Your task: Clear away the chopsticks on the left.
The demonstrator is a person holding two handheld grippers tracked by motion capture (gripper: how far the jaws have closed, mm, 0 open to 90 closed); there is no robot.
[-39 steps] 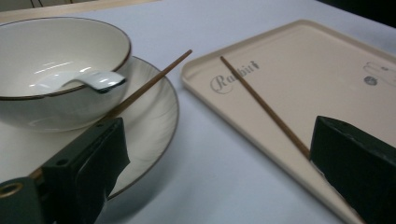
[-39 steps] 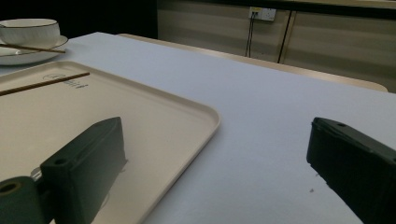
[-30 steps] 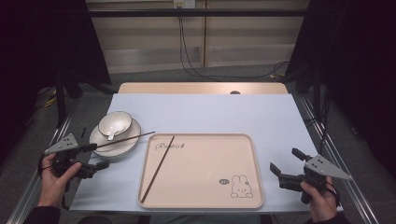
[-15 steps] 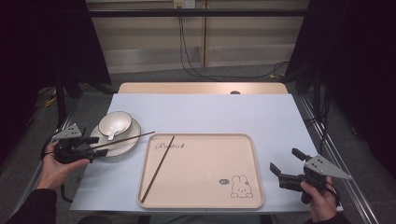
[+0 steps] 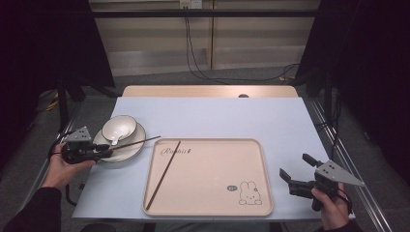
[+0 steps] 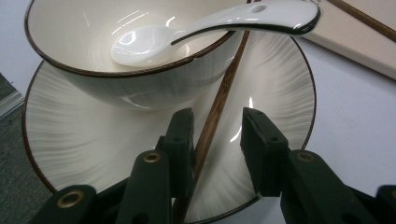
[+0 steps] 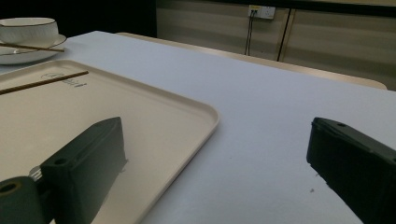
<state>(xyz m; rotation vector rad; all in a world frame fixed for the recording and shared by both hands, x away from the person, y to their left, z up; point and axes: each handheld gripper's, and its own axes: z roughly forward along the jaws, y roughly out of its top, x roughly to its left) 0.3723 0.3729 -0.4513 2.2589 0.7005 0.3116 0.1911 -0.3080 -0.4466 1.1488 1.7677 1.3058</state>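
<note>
High view: left gripper (image 5: pixel 99 151) sits at the near-left rim of the plate (image 5: pixel 133 147), jaws straddling the near end of the chopstick on the plate (image 5: pixel 138 142), which runs away from the claw to the right, tip overhanging toward the tray (image 5: pixel 208 212). Second chopstick (image 5: pixel 163 175) already lies in the tray, so likely half done; the plate one is left to lift and carry over. Right gripper (image 5: pixel 294 178) idles right of the tray, jaws apart, holding nothing.

Left gripper view: jaws have just been closing, chopstick between them, against the left pad, a gap at the right pad; not yet clamped. Bowl (image 6: pixel 116 51) with spoon (image 6: pixel 210 28) stands just ahead of the claw; the spoon handle overhangs the stick and could get knocked on the lift.

Right gripper view: jaws wide apart, bare table (image 7: pixel 280 102) between them, tray corner by the left jaw.
</note>
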